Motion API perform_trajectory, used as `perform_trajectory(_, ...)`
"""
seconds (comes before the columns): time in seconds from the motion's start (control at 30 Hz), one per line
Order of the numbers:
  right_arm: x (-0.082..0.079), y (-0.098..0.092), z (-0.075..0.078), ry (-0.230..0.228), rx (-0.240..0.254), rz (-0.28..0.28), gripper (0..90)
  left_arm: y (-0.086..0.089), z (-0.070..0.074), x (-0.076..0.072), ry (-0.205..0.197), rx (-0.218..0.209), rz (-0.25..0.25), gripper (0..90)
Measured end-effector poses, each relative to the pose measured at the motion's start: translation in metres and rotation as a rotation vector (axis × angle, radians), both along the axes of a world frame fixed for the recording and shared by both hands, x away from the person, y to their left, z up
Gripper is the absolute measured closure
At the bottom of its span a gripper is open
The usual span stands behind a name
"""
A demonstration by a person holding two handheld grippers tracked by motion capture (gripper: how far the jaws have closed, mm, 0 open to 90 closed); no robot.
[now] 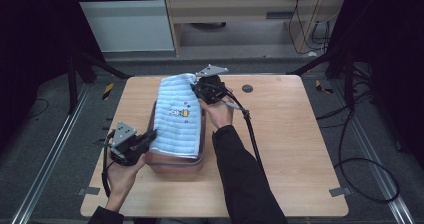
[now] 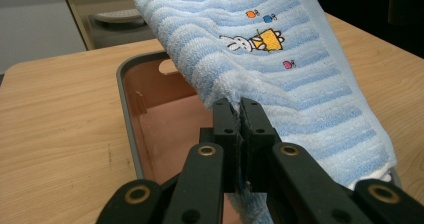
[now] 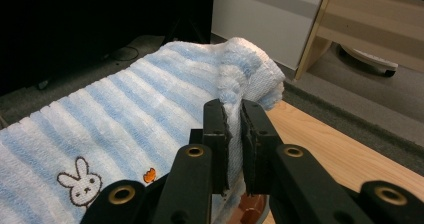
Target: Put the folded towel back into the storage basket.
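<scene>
So at this point the towel (image 1: 176, 118) was basically stretched out over the tray (image 1: 175, 165), which sat left of the middle of the table (image 1: 280, 149), running from near the back edge toward the front. Left gripper (image 1: 150, 135) had its jaws clamped tight on the towel's near corner, by the tray's front-left corner; in the left gripper view you could see the terry pinched right between the black pads (image 2: 239, 119), with the pink tray floor (image 2: 165, 134) open underneath. Right gripper (image 1: 197, 90) was doing the same at the far end, jaws shut on a bunched-up bit of towel up near the table's back edge, and its own view showed that fold (image 3: 235, 91) squeezed between the pads. The towel hung between the two like a little hammock, bunny print facing up, and it looked lifted rather than resting, at least at the far end. I'd say the pick-up and positioning part was done: both corners were held and the cloth was lined up along the tray. What was left, as far as I could judge, was lowering it all the way so it lay in or over the tray, then letting go with both grippers. Couldn't tell if the towel's right edge was already touching the tray rim. Rest of the table was just bare wood.
</scene>
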State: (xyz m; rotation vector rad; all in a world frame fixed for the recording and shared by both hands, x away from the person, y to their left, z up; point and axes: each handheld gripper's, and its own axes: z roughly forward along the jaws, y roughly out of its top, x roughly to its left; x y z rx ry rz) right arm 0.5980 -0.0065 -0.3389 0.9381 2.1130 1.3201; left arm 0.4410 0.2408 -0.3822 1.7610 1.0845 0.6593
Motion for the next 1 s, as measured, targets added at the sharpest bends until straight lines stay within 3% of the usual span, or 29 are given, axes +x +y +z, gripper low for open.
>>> perform_trajectory(0.5, 0.004, 0.005, -0.024, 0.026, -0.03, 0.002, 82.7, -0.003, -0.022, 0.009, 0.057, 0.054, -0.001, 86.8)
perform_trajectory(1.0, 0.002, 0.011, -0.048, 0.059, -0.042, 0.015, 82.6, 0.001, -0.039, 0.007, 0.095, 0.098, 0.002, 86.7)
